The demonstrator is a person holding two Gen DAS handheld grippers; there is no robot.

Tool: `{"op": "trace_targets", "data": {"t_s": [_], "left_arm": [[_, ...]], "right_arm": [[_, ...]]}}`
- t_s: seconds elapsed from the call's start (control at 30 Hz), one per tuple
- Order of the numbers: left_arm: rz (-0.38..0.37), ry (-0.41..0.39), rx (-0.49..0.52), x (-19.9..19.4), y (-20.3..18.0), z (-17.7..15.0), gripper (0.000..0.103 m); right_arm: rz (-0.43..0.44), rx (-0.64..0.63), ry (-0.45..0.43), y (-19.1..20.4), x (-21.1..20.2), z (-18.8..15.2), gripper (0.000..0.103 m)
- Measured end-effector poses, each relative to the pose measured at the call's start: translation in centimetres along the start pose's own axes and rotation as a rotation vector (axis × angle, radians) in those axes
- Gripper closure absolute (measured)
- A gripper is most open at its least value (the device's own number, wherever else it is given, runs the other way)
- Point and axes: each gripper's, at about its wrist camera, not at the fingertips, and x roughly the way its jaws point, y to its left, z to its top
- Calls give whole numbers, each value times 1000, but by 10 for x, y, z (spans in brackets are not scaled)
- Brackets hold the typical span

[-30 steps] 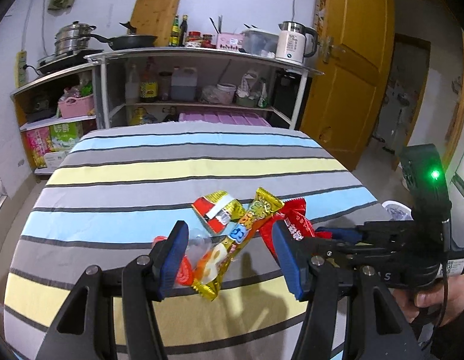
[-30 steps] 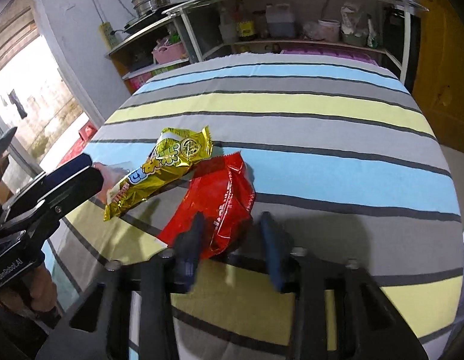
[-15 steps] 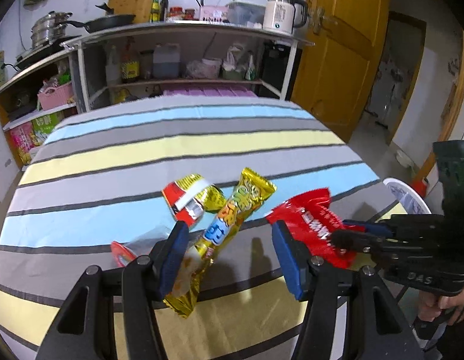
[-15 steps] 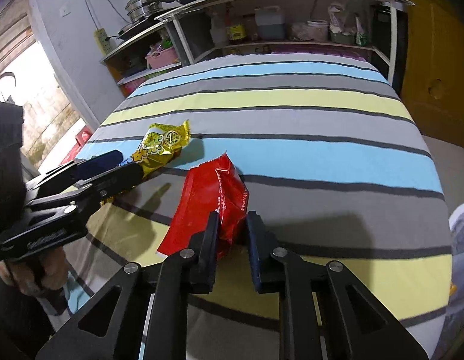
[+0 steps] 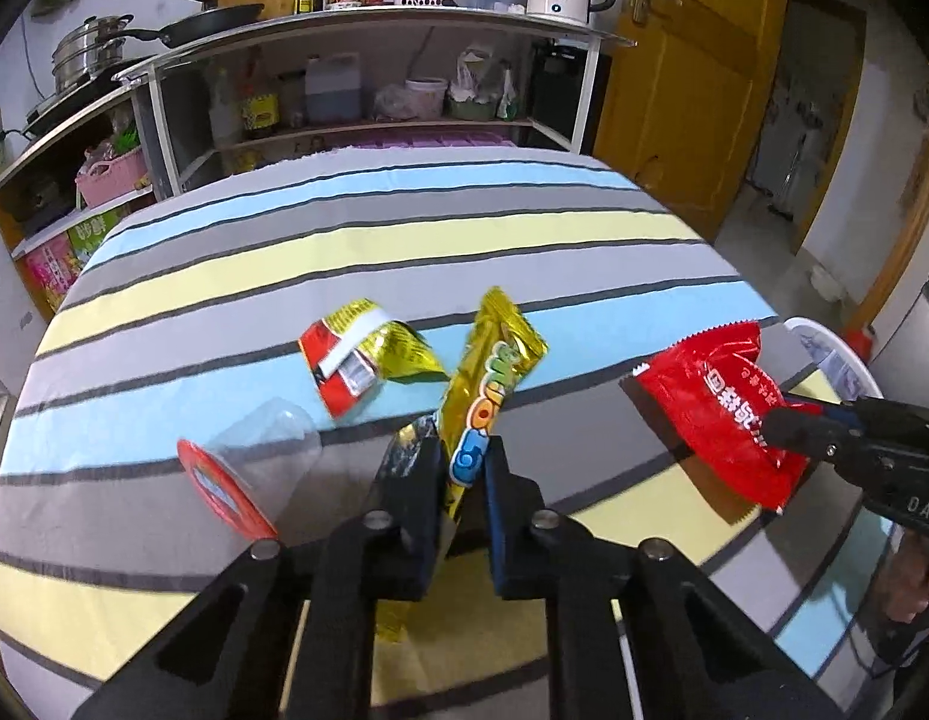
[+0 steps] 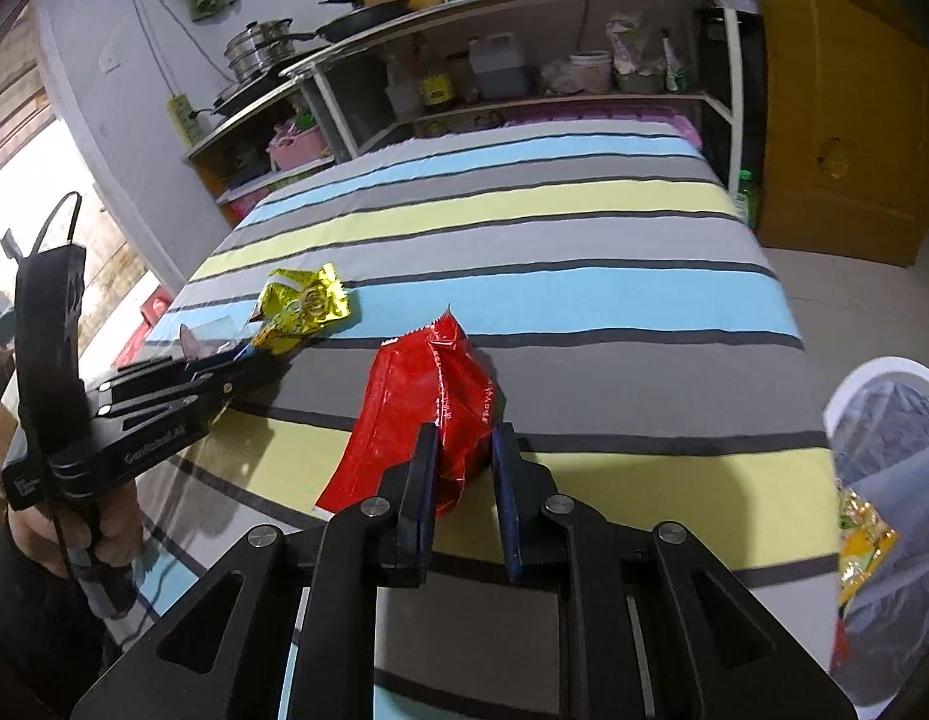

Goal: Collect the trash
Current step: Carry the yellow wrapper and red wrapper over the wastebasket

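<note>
On the striped tablecloth [image 5: 404,240], toward its left edge, a clear cup with a red lid [image 5: 248,474] lies on its side. Beside it, nearer the middle, rests a crumpled red-and-gold wrapper [image 5: 362,360]. The left gripper [image 5: 461,474] has its jaws closing, and its 2 pads already pinch the long yellow wrapper [image 5: 494,372]. Near the right edge, the right gripper [image 6: 461,462] is clamped on the red wrapper [image 6: 422,396], lifted off the cloth. A white bin [image 6: 884,420] stands past that edge.
</note>
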Motion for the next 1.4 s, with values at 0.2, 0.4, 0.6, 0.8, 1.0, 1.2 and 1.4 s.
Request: {"op": "trace_targets", "data": {"t_s": [0.2, 0.4, 0.6, 0.8, 1.0, 1.2, 1.4], "left_arm": [[-46, -57, -42, -22, -18, -9, 92], [-102, -113, -47, -47, -48, -13, 92], [-161, -150, -4, -63, -85, -8, 92], [-224, -172, 45, -71, -123, -3, 92], [-273, -187, 96, -75, -154, 4, 92], [-311, -192, 136, -74, -179, 11, 92], [-345, -186, 167, -66, -202, 17, 92]], "right_arm": [[-21, 25, -33, -13, -21, -9, 85], [-55, 66, -81, -30, -52, -18, 85], [-96, 99, -139, -47, -90, -28, 85], [-137, 123, -187, -63, -124, -39, 85], [-182, 147, -227, -79, -153, -47, 85], [-217, 179, -253, -97, -171, -55, 85], [-245, 219, -269, -117, -183, -62, 85]]}}
